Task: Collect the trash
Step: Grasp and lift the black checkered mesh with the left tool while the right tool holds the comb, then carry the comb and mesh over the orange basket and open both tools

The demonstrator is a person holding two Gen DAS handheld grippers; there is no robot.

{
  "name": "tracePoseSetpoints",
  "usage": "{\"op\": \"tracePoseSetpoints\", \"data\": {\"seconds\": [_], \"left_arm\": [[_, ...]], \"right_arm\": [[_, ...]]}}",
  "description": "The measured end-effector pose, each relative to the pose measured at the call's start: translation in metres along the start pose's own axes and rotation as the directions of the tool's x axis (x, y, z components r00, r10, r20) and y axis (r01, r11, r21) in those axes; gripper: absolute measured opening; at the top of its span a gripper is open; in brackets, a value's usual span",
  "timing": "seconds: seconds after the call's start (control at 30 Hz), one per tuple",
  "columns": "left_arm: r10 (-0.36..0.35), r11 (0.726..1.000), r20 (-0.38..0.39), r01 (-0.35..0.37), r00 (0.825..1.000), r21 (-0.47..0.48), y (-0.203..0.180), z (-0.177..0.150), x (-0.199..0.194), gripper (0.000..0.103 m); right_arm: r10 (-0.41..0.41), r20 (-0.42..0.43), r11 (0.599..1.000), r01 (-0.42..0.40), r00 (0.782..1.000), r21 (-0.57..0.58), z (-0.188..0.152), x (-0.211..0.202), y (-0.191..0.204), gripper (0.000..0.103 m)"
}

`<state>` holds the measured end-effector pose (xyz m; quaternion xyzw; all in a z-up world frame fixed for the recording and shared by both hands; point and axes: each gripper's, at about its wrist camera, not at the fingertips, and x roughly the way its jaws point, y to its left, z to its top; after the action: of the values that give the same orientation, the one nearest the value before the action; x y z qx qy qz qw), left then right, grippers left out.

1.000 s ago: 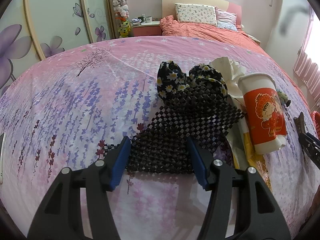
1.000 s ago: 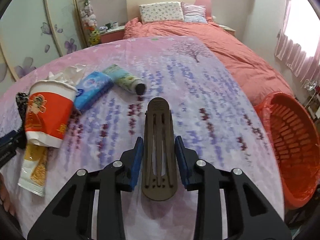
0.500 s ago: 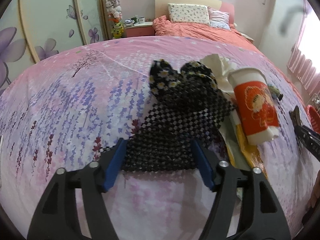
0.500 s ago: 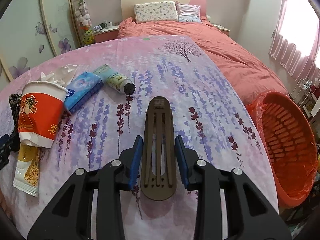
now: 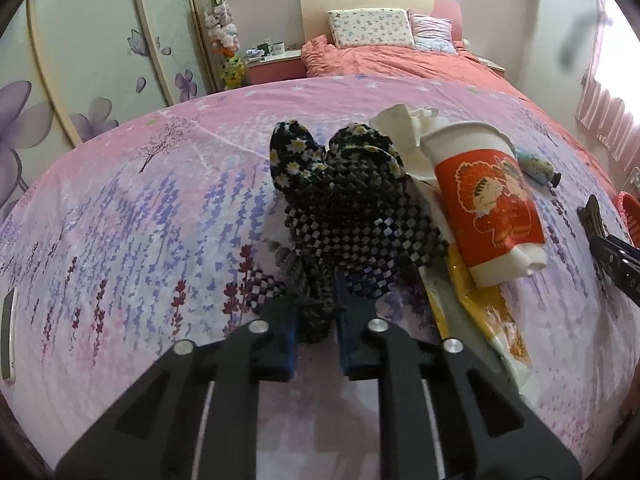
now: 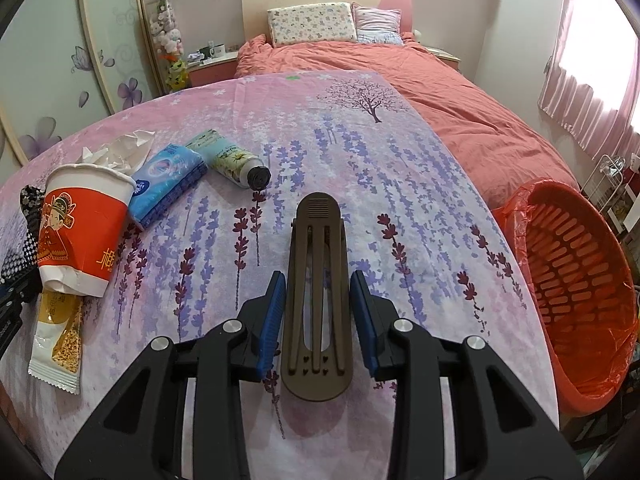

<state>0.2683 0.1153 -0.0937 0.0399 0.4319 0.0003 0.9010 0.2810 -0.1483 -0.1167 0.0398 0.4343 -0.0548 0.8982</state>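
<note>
My left gripper (image 5: 316,316) is shut on the near edge of a black-and-white checkered cloth (image 5: 360,220) that lies bunched on the pink bedspread, with a daisy-print part at its far end. A red and white paper cup (image 5: 486,200) lies on its side just right of it, over a yellow snack wrapper (image 5: 484,312). My right gripper (image 6: 318,308) is shut on a brown hair clip (image 6: 318,280) above the bedspread. In the right wrist view the cup (image 6: 80,232), the wrapper (image 6: 60,336), a blue tissue pack (image 6: 168,184) and a lotion tube (image 6: 232,158) lie to the left.
An orange basket lined with a red bag (image 6: 576,292) stands on the floor off the bed's right edge. Crumpled white tissue (image 6: 116,150) lies behind the cup. A second bed with pillows (image 6: 312,24) is at the back. A phone (image 5: 8,332) lies at the far left edge.
My left gripper has closed from open onto the near edge of the checkered cloth, bunching it up. My right gripper still holds the hair clip and has drifted slightly.
</note>
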Motion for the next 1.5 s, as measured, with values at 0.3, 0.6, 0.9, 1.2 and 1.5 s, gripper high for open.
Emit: {"op": "tracePoseSetpoints", "data": {"seconds": [0.3, 0.6, 0.9, 1.2, 1.5], "left_arm": [[-0.057, 0.996, 0.059, 0.06, 0.997, -0.06, 0.029, 0.002, -0.034, 0.013], [-0.014, 0.998, 0.155, 0.023, 0.988, -0.056, 0.04, 0.013, -0.081, 0.013], [-0.033, 0.999, 0.208, 0.035, 0.978, -0.005, 0.005, 0.021, -0.117, 0.013], [-0.105, 0.993, 0.241, 0.091, 0.965, 0.069, -0.042, 0.028, -0.141, 0.013], [-0.179, 0.979, 0.257, 0.145, 0.95, 0.145, -0.098, 0.034, -0.157, 0.013]], "right_arm": [[0.024, 0.003, 1.0, -0.024, 1.0, 0.0, 0.0, -0.001, -0.004, 0.033], [0.079, 0.036, 0.995, -0.081, 0.996, 0.051, -0.005, -0.026, -0.024, 0.033], [0.103, 0.167, 0.991, -0.115, 0.98, 0.064, 0.004, -0.084, -0.043, 0.033], [0.114, 0.256, 0.992, -0.125, 0.96, 0.027, 0.004, -0.127, -0.048, 0.033], [0.109, 0.314, 0.993, -0.12, 0.943, 0.016, 0.001, -0.154, -0.065, 0.033]]}}
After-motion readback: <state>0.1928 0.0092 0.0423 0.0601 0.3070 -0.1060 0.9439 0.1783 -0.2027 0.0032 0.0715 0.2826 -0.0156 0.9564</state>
